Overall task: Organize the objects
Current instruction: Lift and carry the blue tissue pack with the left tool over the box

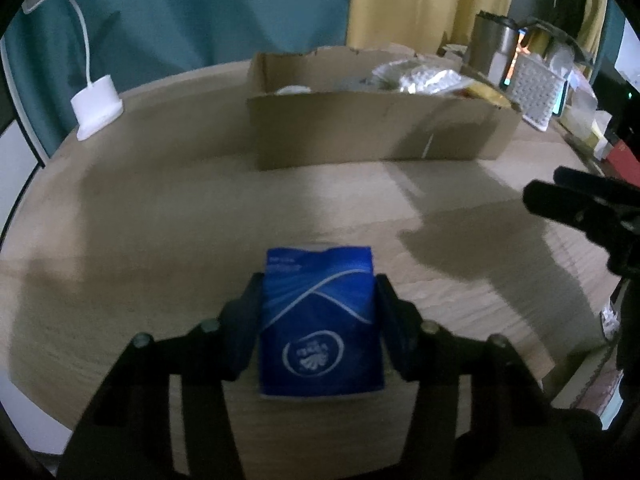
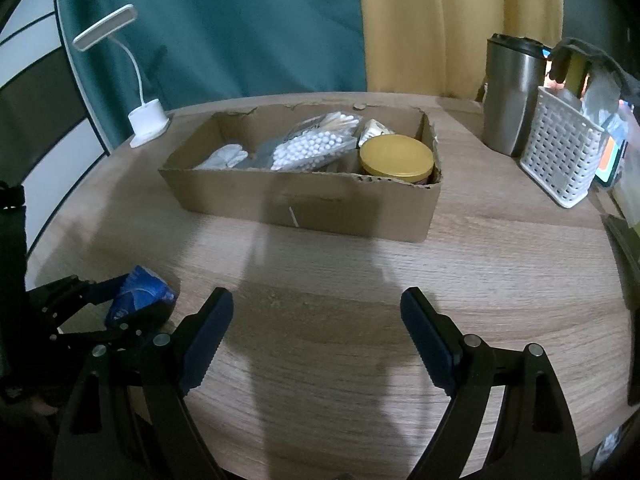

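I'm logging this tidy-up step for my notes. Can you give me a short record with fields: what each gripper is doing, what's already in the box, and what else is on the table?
left gripper: shut on blue packet
right gripper: open, empty
cardboard box: cotton swabs, gold-lidded jar
table: white lamp, steel mug, white basket

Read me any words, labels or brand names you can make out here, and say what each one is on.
None can be quoted.
Blue packet between the left gripper's pads: white oval logo and a line of small print, both upside down and too blurred to read.
Cardboard box, gold-lidded jar, steel tumbler: no lettering visible.
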Action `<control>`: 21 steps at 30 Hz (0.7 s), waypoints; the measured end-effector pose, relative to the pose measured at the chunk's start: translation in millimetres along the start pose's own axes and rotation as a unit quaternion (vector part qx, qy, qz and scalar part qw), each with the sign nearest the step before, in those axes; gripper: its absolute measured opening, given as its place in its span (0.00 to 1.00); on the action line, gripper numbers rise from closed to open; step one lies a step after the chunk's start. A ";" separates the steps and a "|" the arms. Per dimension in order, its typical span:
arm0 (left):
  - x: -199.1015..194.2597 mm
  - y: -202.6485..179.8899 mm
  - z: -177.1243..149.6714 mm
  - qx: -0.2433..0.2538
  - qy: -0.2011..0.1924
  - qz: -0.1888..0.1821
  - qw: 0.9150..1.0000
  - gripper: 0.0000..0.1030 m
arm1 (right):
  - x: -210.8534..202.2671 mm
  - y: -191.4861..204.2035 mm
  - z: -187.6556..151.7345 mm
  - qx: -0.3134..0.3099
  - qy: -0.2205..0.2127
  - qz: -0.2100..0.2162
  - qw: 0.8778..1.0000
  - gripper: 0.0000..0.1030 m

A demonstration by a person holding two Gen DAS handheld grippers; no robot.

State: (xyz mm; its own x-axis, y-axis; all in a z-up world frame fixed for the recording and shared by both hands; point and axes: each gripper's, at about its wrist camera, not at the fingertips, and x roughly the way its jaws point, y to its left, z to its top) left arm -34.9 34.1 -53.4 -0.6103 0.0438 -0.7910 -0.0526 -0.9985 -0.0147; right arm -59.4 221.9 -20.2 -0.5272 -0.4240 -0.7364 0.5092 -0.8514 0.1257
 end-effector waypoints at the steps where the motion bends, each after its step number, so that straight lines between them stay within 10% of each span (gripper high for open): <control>1: -1.1 0.1 1.1 -0.001 -0.002 -0.001 1.000 0.53 | -0.2 -0.4 0.4 0.000 -0.001 0.000 1.000 0.85; 21: -20.4 0.2 25.6 -0.013 -0.032 -0.020 0.999 0.52 | -12.5 -4.4 13.9 0.002 -0.019 -0.007 1.000 0.85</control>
State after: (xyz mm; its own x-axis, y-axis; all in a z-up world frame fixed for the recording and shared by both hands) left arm -42.7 33.8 -21.6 -0.6568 0.0844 -0.7493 -0.0572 -0.9964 -0.0621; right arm -64.5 226.6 -2.3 -0.5590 -0.4235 -0.7129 0.4996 -0.8582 0.1181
